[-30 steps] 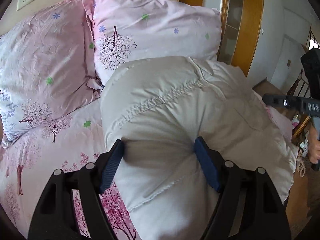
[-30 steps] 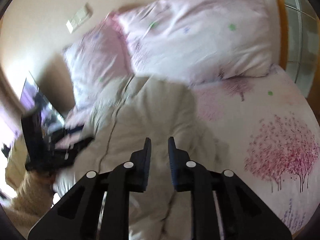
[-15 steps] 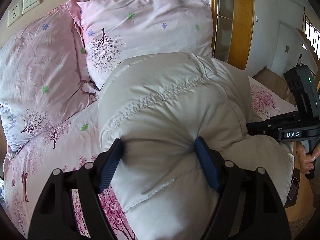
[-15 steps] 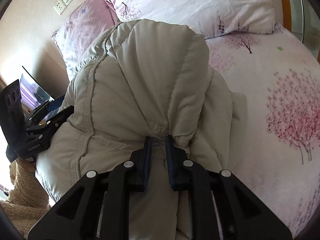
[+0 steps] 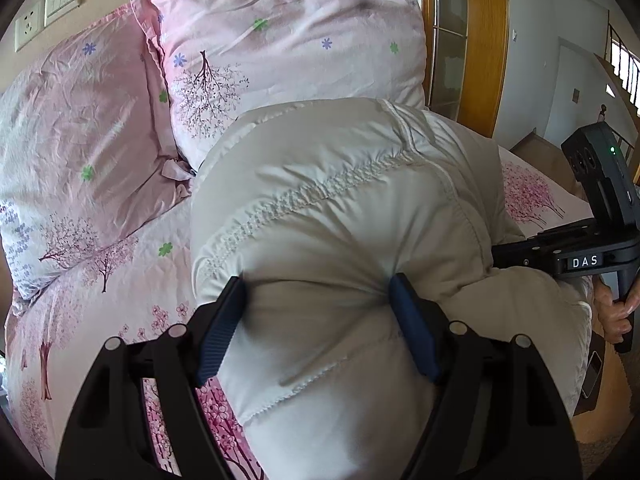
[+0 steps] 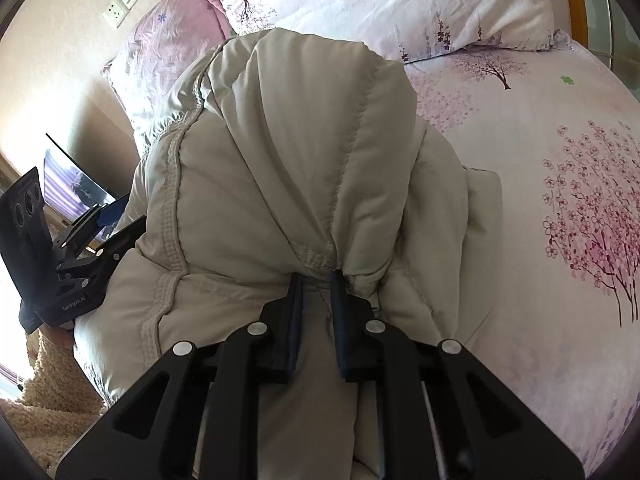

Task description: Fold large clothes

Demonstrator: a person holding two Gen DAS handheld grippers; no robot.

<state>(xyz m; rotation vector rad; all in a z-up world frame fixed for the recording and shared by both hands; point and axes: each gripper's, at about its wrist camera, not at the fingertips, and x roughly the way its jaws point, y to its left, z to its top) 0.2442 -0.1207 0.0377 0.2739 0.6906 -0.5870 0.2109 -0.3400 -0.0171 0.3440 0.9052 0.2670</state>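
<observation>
A puffy cream padded jacket (image 5: 340,216) lies bunched on the pink floral bed (image 5: 120,264). My left gripper (image 5: 318,300) has its blue pads pressed into a thick fold of the jacket, jaws wide apart around it. My right gripper (image 6: 316,284) is shut on a thin pinched fold of the same jacket (image 6: 304,152), which rises in a hump before it. Each gripper shows in the other's view: the right one (image 5: 568,252) at the jacket's right side, the left one (image 6: 80,264) at its left side.
Two pink floral pillows (image 5: 280,56) lean at the head of the bed against a beige wall with sockets (image 5: 44,8). A wooden door frame (image 5: 480,40) stands at the right. A screen (image 6: 76,188) sits left of the bed. The bedsheet (image 6: 560,200) spreads to the right.
The right gripper has moved in and closed on a fold of the jacket; the jacket's right part has been lifted and bunched up. The left gripper has kept its hold.
</observation>
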